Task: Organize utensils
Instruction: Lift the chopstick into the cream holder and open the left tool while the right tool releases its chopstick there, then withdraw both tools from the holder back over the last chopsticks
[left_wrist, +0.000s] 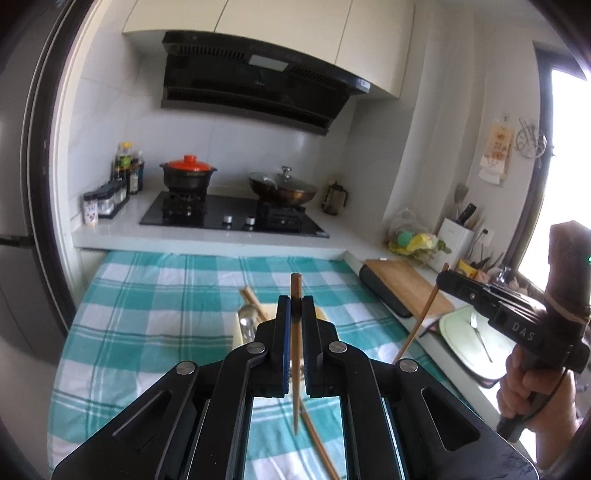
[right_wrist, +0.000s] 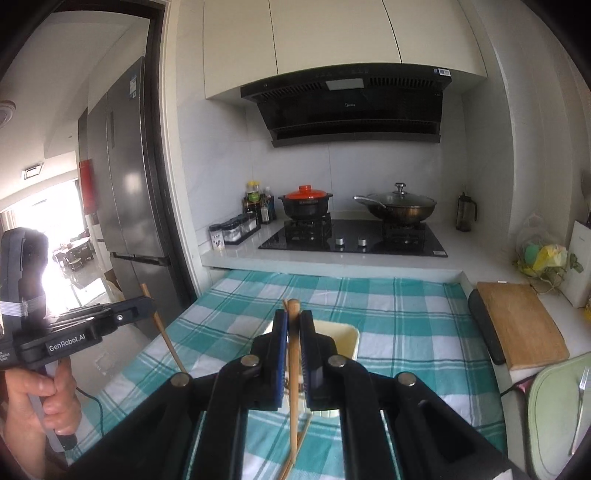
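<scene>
- Your left gripper (left_wrist: 295, 306) is clamped on one wooden chopstick (left_wrist: 295, 354), which stands nearly upright between the pads, its tip above the checked cloth (left_wrist: 147, 295).
- Your right gripper (right_wrist: 293, 321) pinches a second chopstick (right_wrist: 293, 369) the same way, also upright and clear of the cloth.
- A cream tray (right_wrist: 347, 336) lies on the cloth just beyond both grippers; a metal spoon (left_wrist: 246, 321) and more chopsticks (left_wrist: 253, 301) rest in it.
- Another loose chopstick (left_wrist: 321, 446) lies on the cloth below your left gripper.
- A fork (right_wrist: 580, 402) sits on the pale green board (right_wrist: 546, 413) at the right, well apart from the tray.
</scene>
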